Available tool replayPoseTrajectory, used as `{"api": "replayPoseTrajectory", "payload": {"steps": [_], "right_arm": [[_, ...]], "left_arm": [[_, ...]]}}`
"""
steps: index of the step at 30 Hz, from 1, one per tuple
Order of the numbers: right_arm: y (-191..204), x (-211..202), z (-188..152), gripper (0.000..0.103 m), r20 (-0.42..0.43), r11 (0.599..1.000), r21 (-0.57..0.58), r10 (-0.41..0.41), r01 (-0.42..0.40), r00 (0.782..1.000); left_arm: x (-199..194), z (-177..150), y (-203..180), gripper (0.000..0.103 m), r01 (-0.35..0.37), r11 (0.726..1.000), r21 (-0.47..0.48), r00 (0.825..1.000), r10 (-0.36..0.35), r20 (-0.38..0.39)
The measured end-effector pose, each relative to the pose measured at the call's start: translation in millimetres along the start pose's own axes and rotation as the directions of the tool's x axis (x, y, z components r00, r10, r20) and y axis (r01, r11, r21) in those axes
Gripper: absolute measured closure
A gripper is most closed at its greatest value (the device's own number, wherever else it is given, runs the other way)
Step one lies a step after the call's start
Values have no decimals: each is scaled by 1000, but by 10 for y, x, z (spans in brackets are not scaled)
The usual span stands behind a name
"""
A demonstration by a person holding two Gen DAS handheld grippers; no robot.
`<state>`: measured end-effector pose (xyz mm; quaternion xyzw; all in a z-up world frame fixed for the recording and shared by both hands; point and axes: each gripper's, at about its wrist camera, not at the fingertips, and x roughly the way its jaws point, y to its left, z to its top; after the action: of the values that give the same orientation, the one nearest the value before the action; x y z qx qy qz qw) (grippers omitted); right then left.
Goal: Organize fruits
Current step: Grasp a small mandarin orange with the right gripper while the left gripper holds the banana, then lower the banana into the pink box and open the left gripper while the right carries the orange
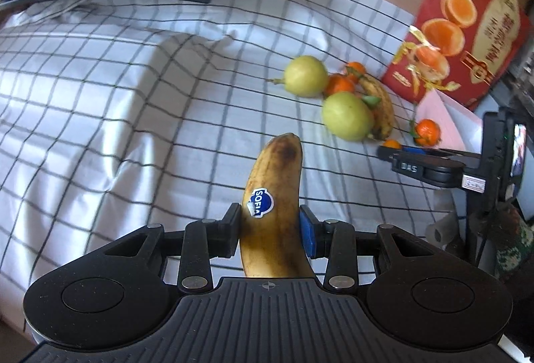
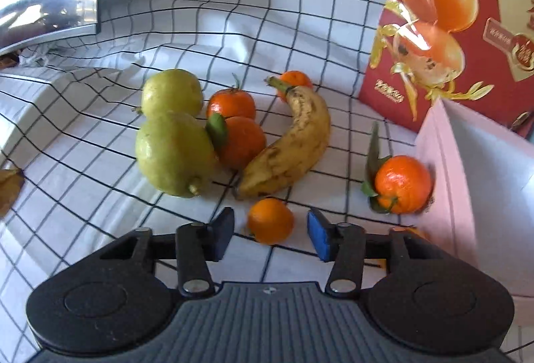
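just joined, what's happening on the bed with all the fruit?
The left gripper is shut on a stickered banana, held above the checked sheet. The right gripper is open, its fingers either side of a small orange that lies on the sheet. A second banana, two green fruits and more oranges lie loose near a pink box.

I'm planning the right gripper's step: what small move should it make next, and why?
Probably ease forward and close: the right gripper is open, with the small orange on the cloth between its fingers, apparently untouched. The left gripper already holds a banana.
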<state>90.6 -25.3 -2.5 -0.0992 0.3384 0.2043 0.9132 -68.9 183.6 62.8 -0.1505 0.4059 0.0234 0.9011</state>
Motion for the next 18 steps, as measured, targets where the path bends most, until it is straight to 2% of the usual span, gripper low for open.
{"api": "replayPoseTrajectory", "payload": {"steps": [3,6,9,13,15,18], "right_arm": [[21,-123,-1,74,4,1000,2,14,-14,1000],[-33,-457,-54,74,49,1000,6,-1,1,999],[-164,-881,-160,74,105,998,17,-59,58,993],[-468,-1336,-293,74,120,982,82,-178,169,977],[-650,-1534,-369,74,116,968,125,-233,219,966],[-861,-1716,-481,74,96,945,161,-303,285,948]], "left_arm": [[27,63,-124,62,38,998,52,999,-38,-4],[26,176,-317,62,93,989,112,995,-95,16],[2,404,-607,62,162,970,182,983,-176,60],[89,840,-1179,62,274,922,274,944,-313,108],[218,1049,-1640,62,314,888,335,923,-368,112],[482,1231,-2309,62,337,852,400,912,-401,87]]}}
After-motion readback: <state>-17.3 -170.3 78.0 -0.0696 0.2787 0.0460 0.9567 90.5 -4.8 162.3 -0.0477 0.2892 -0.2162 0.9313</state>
